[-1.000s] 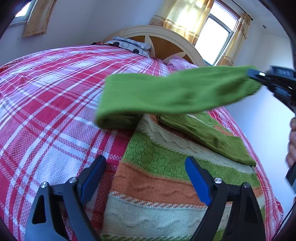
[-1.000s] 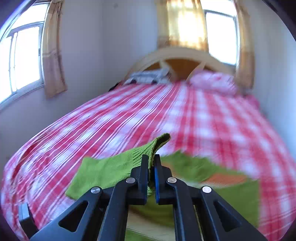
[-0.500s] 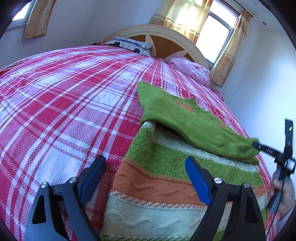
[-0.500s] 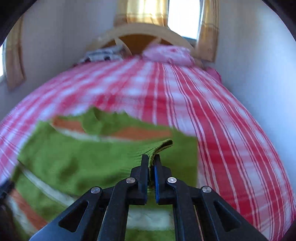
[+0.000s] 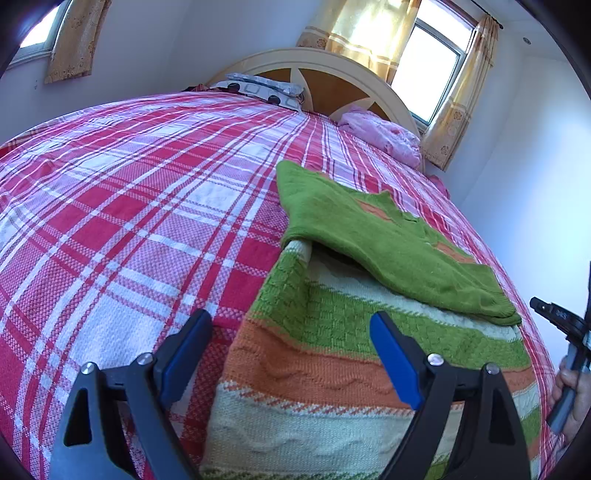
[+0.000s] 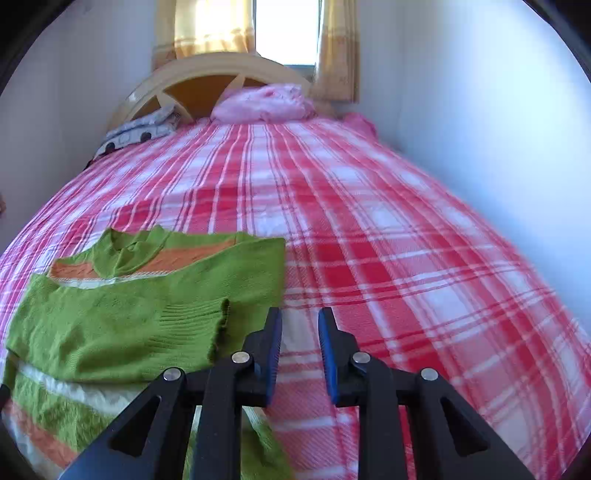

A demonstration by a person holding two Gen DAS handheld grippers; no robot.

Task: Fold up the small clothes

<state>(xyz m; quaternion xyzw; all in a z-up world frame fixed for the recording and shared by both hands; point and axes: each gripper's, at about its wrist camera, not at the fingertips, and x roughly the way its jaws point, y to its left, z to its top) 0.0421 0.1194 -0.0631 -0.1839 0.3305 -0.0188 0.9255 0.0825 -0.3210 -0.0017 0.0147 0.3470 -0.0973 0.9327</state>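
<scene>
Both tools are hanging empty, my right tool [image 6: 300, 345] just parting to drop the sleeve [image 6: 122, 332] across the sweater [image 5: 332, 354], my left tool [image 5: 291, 354] spread wide.

Two fisheye views, each from a camera mounted on a hand-held gripper, looking forward along its fingers and angled down at a bed.

The left wrist view sits low and close over the near end of a striped green, orange and cream knitted sweater [image 5: 332, 354], facing up the red and white checked bedspread [image 5: 129, 206] toward the cream arched wooden headboard [image 5: 317, 62]. The black left gripper with blue pads [image 5: 291, 354] frames the bottom edge.

The right wrist view looks from the sweater's [image 6: 110, 314] right side, also toward the headboard [image 6: 207, 70], with the black right gripper [image 6: 300, 354] in the foreground.

Both share the sweater, bedspread [image 6: 369, 221], headboard, the pink crumpled bedding [image 5: 384, 136] [image 6: 266, 103] and the yellow-curtained window [image 5: 428, 62] [image 6: 284, 33].
</scene>
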